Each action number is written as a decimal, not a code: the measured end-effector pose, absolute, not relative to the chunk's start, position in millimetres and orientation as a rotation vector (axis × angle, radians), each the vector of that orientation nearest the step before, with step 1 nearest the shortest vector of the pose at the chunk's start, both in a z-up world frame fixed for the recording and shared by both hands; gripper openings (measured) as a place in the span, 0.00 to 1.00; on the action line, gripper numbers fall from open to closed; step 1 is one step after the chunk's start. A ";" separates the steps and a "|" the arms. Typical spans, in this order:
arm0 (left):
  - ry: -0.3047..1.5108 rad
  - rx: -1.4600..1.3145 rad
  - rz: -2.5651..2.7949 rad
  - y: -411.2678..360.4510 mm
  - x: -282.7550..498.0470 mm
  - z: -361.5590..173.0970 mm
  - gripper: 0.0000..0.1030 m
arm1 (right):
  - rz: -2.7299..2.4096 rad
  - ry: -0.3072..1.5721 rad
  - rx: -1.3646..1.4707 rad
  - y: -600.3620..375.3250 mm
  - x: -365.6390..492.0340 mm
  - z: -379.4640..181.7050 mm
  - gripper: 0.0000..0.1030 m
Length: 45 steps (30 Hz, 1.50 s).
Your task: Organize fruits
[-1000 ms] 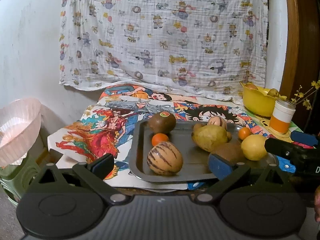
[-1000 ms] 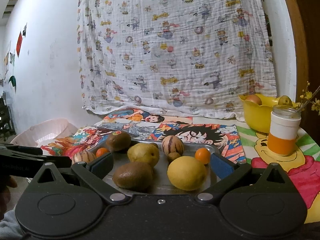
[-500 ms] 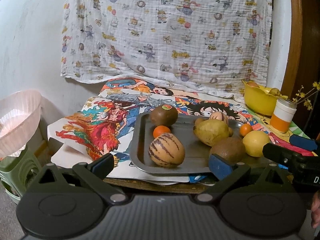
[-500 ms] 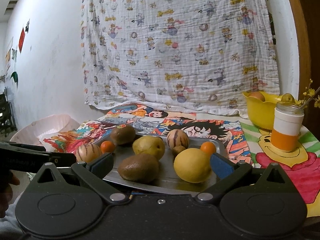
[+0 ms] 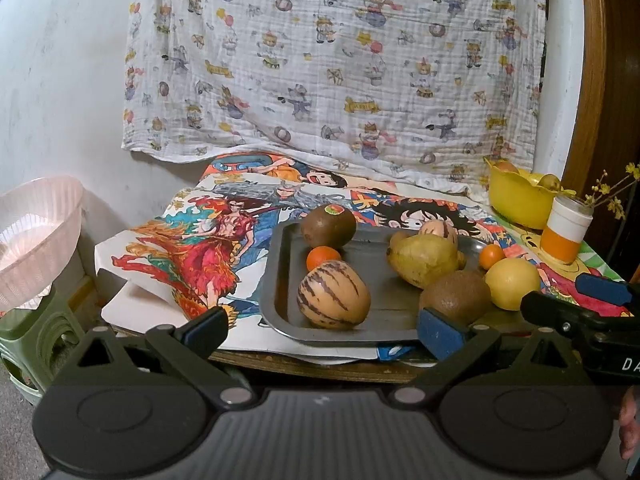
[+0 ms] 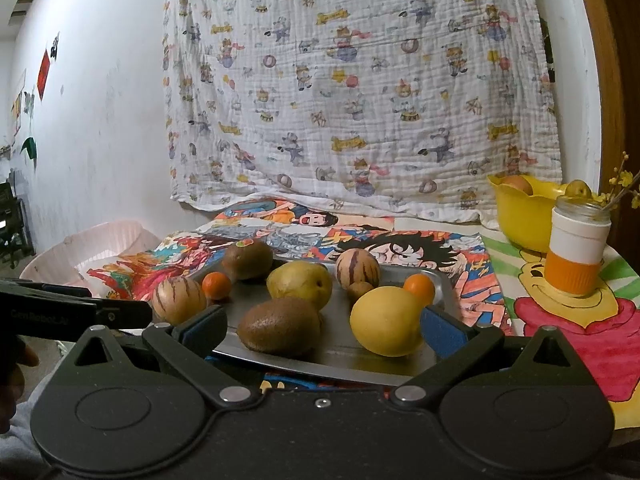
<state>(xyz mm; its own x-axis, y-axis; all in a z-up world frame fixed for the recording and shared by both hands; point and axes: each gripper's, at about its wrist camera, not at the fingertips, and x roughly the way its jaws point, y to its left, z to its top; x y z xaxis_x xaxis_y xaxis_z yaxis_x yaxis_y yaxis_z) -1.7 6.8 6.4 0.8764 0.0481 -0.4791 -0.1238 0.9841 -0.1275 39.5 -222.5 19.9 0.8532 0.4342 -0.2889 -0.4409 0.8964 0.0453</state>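
Fruits (image 6: 280, 330) lie untouched before both wide-open, empty claws (image 6: 324, 330).

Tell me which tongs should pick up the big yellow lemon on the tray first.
Right. The right tongs stand open just short of the tray, with the lemon between their tips. The left tongs, also open, face the striped melon at the tray's other end; the lemon sits far off to their side.

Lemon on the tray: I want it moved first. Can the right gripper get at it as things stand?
Probably yes. The lemon sits at the tray's near edge, just ahead of the open right gripper, nothing between them. The kiwi beside it stands apart.
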 end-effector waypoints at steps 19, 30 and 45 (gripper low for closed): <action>0.498 -0.159 0.091 7.2 -1.1 6.3 1.00 | 0.467 0.306 -0.028 -221.2 39.3 18.3 0.99; 0.501 -0.162 0.092 7.2 -1.5 5.0 1.00 | 0.472 0.311 -0.029 -219.6 38.8 17.7 0.99; 0.502 -0.162 0.091 7.9 -1.3 5.4 1.00 | 0.475 0.313 -0.030 -218.8 38.3 17.3 0.99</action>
<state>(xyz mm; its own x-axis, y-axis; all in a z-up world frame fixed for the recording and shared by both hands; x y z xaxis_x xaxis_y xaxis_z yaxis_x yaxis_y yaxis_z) -1.3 7.9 5.4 0.8728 0.0473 -0.4857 -0.1267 0.9831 -0.1320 38.3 -218.8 17.3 0.8426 0.4447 -0.3038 -0.4540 0.8899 0.0436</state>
